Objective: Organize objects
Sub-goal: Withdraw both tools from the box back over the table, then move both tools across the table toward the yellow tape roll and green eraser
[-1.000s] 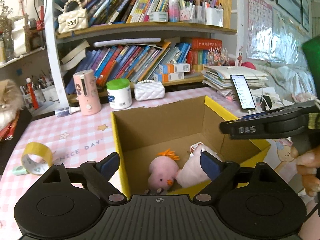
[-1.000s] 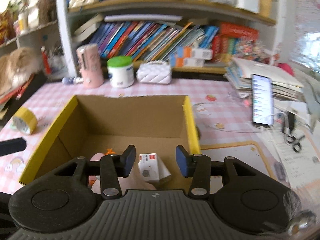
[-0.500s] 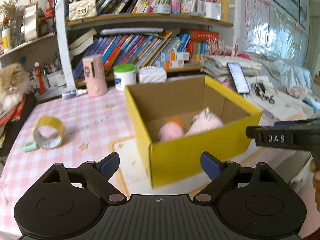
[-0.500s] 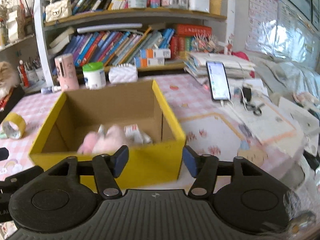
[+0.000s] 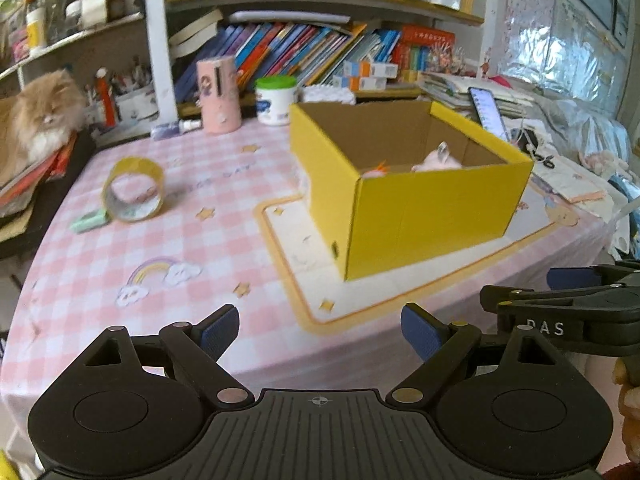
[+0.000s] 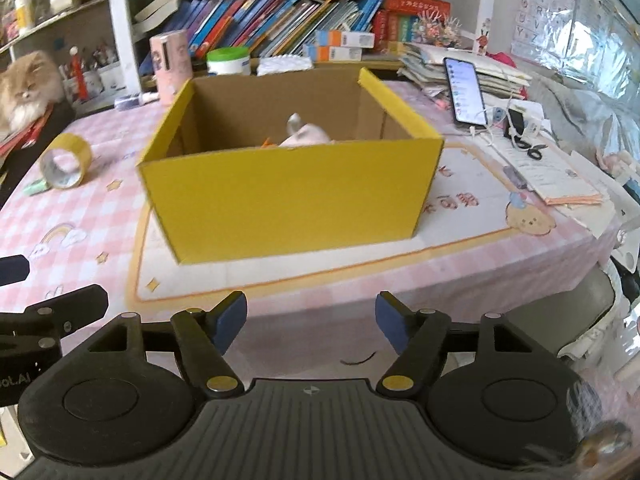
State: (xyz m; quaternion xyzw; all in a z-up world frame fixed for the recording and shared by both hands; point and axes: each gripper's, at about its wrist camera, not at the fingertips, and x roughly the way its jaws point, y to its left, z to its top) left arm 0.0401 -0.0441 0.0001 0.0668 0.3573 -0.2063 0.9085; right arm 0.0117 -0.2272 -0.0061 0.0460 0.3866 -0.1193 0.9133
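A: Yellow cardboard box (image 6: 288, 196) is sitting mid-table; its near wall is hiding most of the contents. Only one pink plush top (image 6: 306, 136) and an orange tuft are showing.

B: Claw status?

A: Left gripper (image 5: 320, 330) is standing released, nothing between the pads. Right gripper (image 6: 310, 322) has just been opening, also empty. Both are hovering at the near table edge.

B: Other items?

A: One tape roll (image 5: 132, 190), far left; one phone (image 6: 464, 92), far right.

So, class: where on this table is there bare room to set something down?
Free: the checked cloth between the tape roll and the yellow box, and the strip in front of the box. Crowded: behind it near the phone and papers.
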